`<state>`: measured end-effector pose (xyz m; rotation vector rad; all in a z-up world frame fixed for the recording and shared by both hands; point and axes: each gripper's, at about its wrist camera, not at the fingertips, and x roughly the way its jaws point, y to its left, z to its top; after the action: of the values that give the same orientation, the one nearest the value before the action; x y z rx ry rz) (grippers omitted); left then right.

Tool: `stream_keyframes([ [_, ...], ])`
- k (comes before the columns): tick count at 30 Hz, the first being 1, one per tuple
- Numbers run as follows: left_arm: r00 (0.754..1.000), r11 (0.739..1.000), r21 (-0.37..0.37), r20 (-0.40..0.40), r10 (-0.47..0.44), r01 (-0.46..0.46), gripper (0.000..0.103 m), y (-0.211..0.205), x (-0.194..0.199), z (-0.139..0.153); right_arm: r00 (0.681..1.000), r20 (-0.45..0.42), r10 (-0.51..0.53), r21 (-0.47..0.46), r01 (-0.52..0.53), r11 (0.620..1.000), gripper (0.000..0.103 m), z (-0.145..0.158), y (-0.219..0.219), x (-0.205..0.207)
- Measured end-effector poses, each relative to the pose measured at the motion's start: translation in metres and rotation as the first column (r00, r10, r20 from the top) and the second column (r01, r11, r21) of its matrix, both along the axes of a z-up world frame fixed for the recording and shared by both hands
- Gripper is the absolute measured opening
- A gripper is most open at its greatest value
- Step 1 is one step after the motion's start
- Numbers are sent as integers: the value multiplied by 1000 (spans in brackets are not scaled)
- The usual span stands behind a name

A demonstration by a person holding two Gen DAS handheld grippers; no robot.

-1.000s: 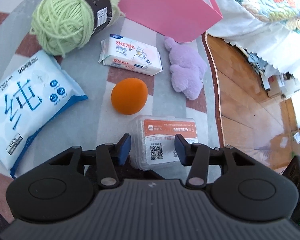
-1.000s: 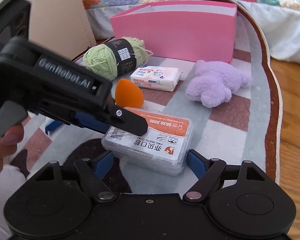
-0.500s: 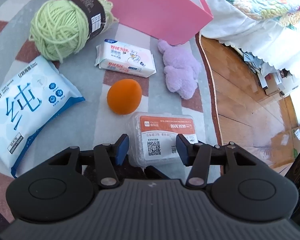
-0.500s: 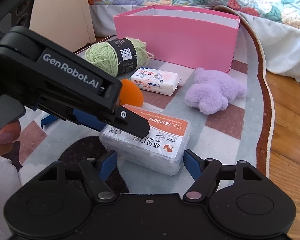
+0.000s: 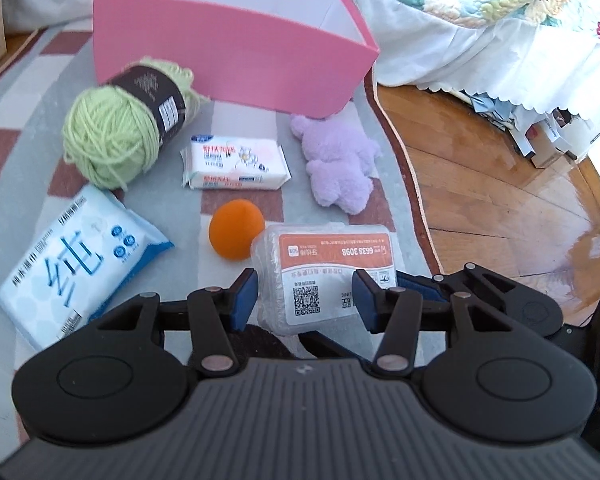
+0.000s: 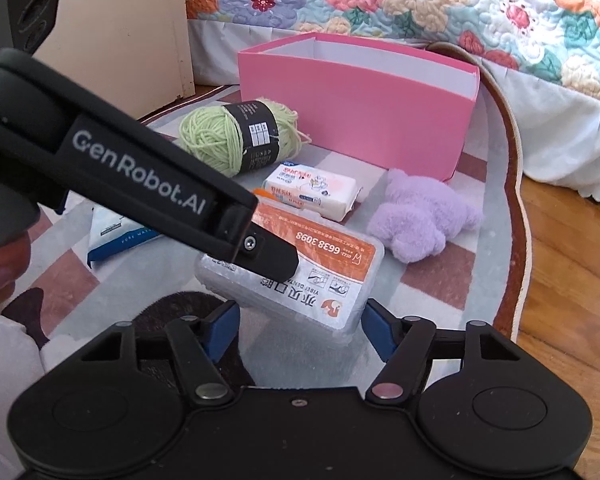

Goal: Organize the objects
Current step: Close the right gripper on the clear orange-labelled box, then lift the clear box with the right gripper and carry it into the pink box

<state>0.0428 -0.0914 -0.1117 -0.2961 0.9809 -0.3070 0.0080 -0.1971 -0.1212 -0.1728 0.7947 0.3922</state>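
My left claw (image 5: 304, 300) grips a clear plastic box (image 5: 324, 276) with an orange label; my right claw (image 6: 300, 330) has just been closing around it.

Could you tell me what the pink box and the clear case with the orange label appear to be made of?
Pink box: probably matte cardboard, thin flat walls, white inside. Clear case: likely translucent plastic, glossy, with a printed paper-like orange label.

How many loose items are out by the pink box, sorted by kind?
Soft tissue or wipe packs: 2 (large blue-and-white pack, small white pack)
Clear plastic case with orange label: 1
Green yarn ball: 1
Purple plush toy: 1
Orange egg-shaped sponge: 1
Total: 6
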Motion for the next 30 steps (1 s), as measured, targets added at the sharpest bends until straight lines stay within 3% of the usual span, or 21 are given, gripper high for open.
stream_keyframes([
  [15,995,999,9,88,47,-48,45,13,-13,44,999,43,34,-32,-32,999,69,37,13,6],
  [24,985,995,-23,138,100,-98,40,27,-9,77,997,60,38,-31,-36,999,69,69,20,19],
  [30,980,996,-22,176,93,-90,40,36,0,101,992,114,47,-79,-38,996,69,89,33,30],
])
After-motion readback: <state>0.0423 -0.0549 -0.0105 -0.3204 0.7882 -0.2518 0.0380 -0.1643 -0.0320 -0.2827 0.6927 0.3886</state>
